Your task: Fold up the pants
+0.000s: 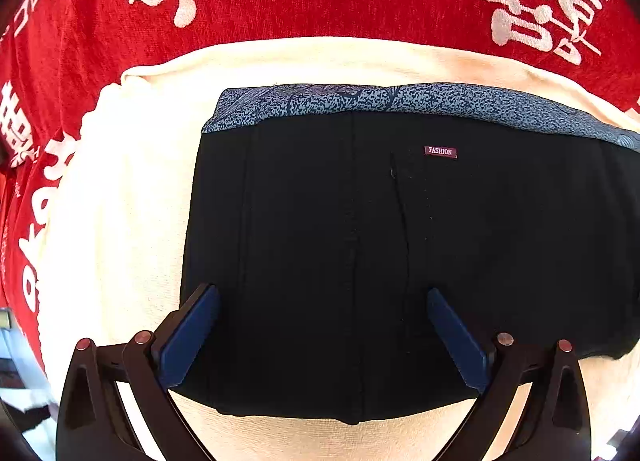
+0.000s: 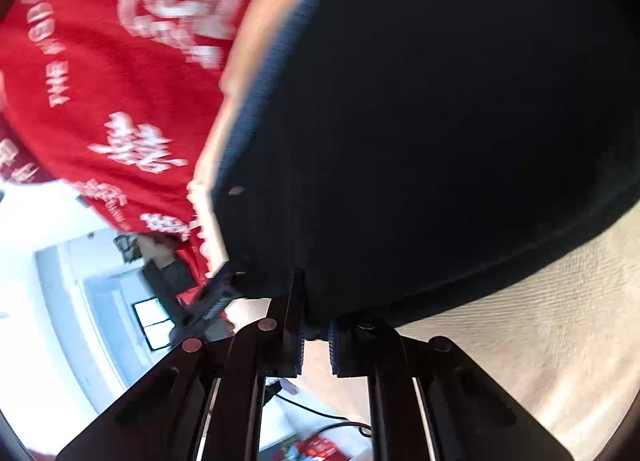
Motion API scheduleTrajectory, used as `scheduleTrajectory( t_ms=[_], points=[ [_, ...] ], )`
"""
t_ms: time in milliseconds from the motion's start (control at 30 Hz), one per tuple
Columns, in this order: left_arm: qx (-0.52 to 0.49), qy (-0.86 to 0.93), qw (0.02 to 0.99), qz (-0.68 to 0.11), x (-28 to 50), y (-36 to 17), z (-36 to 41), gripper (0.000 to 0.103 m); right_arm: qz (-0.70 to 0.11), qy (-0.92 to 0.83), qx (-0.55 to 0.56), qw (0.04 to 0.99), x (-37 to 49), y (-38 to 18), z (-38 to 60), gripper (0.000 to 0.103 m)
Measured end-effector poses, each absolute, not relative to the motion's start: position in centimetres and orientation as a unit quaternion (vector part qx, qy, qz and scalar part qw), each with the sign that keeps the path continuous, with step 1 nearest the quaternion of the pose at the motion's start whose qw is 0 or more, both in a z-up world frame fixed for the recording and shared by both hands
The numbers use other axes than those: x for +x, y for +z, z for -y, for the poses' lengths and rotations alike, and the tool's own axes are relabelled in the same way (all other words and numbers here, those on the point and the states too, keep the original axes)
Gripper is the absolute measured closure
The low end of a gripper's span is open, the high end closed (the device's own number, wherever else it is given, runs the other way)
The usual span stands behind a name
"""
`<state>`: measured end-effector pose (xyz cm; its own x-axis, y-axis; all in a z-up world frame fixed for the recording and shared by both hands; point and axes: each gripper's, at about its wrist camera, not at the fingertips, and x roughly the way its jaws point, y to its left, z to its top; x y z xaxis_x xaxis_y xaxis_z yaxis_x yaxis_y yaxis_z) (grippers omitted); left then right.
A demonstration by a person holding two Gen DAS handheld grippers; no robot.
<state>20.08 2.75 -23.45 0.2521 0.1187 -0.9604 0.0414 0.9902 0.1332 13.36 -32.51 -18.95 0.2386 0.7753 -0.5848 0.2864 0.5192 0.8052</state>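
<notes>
**Folded pants: left tongs released, right tongs at the edge**

The black pants (image 1: 400, 253) lie as a compact folded rectangle on a cream cloth (image 1: 120, 201), which sits on a red printed cover (image 1: 320, 1). In the left wrist view the pants are directly ahead of and between the fingers of the left tongs (image 1: 322, 325). The fingers stand wide apart, one over each side of the near portion of the fabric, gripping nothing. This stance suits pressing or checking the bundle, not lifting it.

The patterned blue-grey waistband (image 1: 400, 105) lies along the far edge, away from the left tongs. The long axis of the bundle runs side to side across the fingers. A small "FASHION" label (image 1: 440, 151) sits just below the waistband.

In the right wrist view the right tongs (image 2: 316, 341) sit at the near edge of the pants (image 2: 440, 121). The fingers are narrow, with a small gap. The view is blurred, and whether fabric is pinched cannot be determined. The position suggests an edge adjustment.
</notes>
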Motion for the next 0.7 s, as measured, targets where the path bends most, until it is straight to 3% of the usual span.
scheduleTrajectory(
  t_ms=[133,200,333,433,567,700],
  points=[
    [0.064,0.012,0.792,-0.607,19.8,-23.6,-3.2,0.000,-0.627,0.152,0.390,0.657,12.1,-20.7,31.9,0.094],
    [0.075,0.014,0.793,-0.605,20.1,-23.8,-3.8,0.000,-0.625,0.146,0.412,0.647,11.4,-21.7,32.4,0.094],
    [0.088,0.041,0.777,-0.622,19.7,-22.7,-2.4,0.000,-0.660,0.159,0.332,0.655,11.1,-18.9,32.3,0.084],
    [0.095,0.017,0.782,-0.616,18.6,-20.7,0.9,0.000,-0.650,0.145,0.262,0.698,11.6,-15.8,34.4,0.072],
    [0.052,-0.037,0.794,-0.604,18.3,-19.3,7.3,0.000,-0.622,0.089,0.189,0.755,15.0,-13.7,37.6,0.072],
    [0.047,-0.061,0.791,-0.607,18.9,-21.4,14.4,0.000,-0.636,0.047,0.116,0.761,16.8,-15.7,40.1,0.073]
  ],
)
